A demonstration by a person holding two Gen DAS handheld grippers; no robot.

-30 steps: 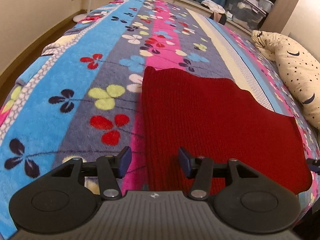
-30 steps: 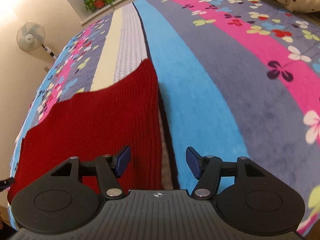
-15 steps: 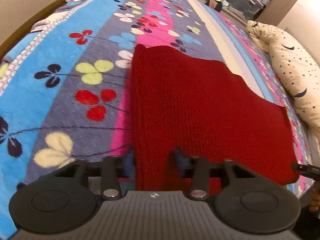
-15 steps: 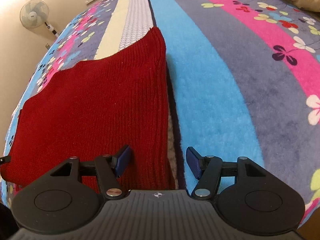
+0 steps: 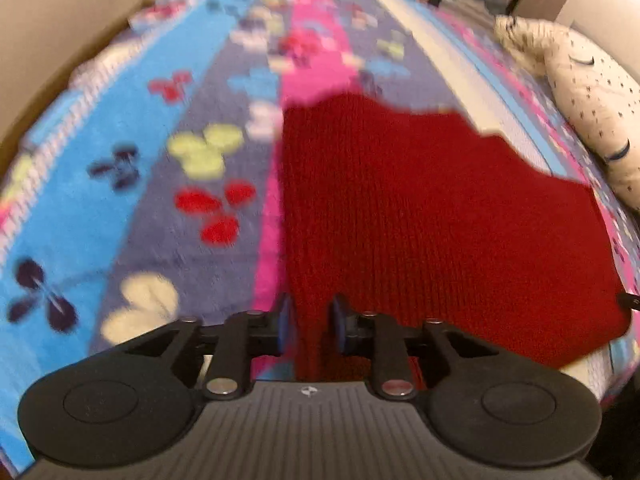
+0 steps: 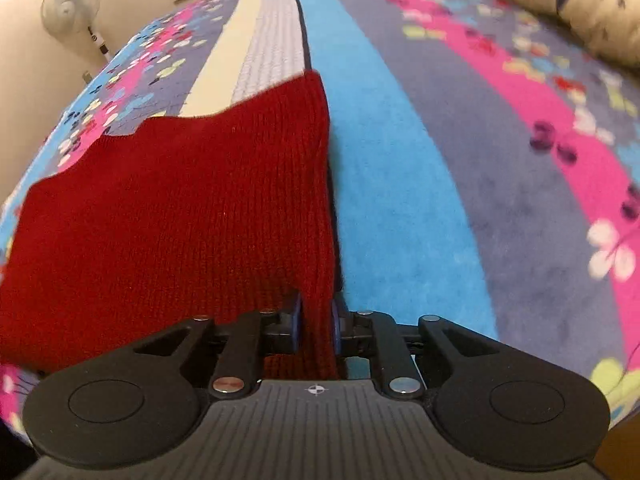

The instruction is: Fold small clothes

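One red knitted garment (image 5: 420,216) lies spread on the striped floral blanket (image 5: 120,168) of the bed, its near hem at the bed's near edge. No fold is visible in it yet; in my judgement the task stands at its first step, the two near corners taken up, with every fold left to make.

The left gripper (image 5: 310,326) has its blue pads on either side of the garment's near left corner. The jaws are easing apart slightly, yet knit fills the gap and the pads appear to press it. The right gripper (image 6: 314,324) is closing, and its pads pinch the near right corner.

Count: one garment, two grippers, one blanket, one star-print pillow (image 5: 592,96), one standing fan (image 6: 72,4). Background items are too blurred to count.
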